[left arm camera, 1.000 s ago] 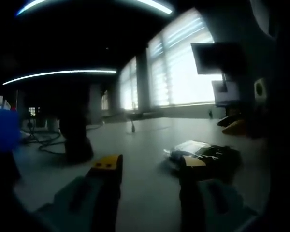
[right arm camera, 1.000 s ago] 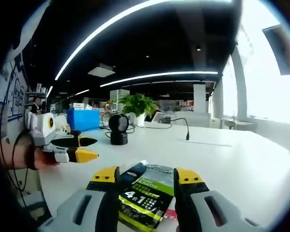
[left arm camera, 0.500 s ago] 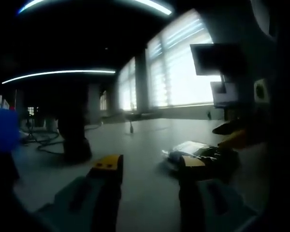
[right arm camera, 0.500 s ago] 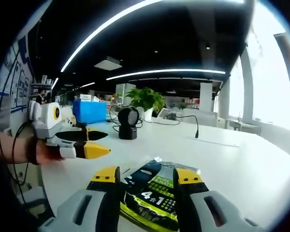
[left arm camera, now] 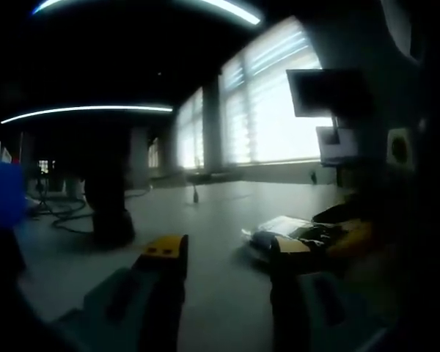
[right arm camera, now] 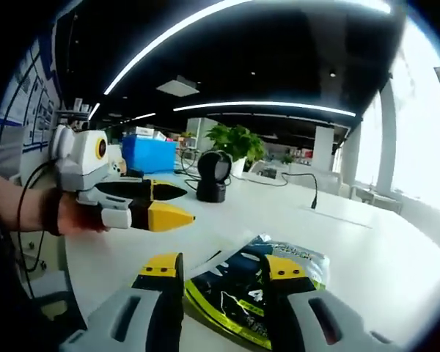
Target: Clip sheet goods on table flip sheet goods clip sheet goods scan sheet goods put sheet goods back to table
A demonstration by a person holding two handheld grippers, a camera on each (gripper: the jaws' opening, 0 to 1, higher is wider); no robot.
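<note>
On the pale worktop (right arm camera: 396, 257), in the right gripper view, a flat green-and-black sheet goods packet (right arm camera: 253, 297) lay just ahead of the right claw (right arm camera: 224, 268), whose yellow-tipped jaws stood spread to either side of the packet's near end without visibly pinching it. To the left in that view the left claw (right arm camera: 158, 205) hung above the worktop, held by a person's hand (right arm camera: 59, 216); its black and yellow jaws stood parted at the tips with nothing between them. Farther back on the worktop stood a dark scanner on a stand (right arm camera: 213, 176), a blue box (right arm camera: 147, 155) and a green potted plant (right arm camera: 238, 141).

In the dim left gripper view, the left claw (left arm camera: 224, 249) had its jaws well apart over bare worktop (left arm camera: 213, 213). The packet (left arm camera: 290, 231) lay on the worktop to the right, near the right-hand jaw, with the yellow tip of the right claw (left arm camera: 348, 235) just beside it. A dark stand (left arm camera: 108, 213) rose at left, and bright windows (left arm camera: 264, 110) filled the background.
</note>
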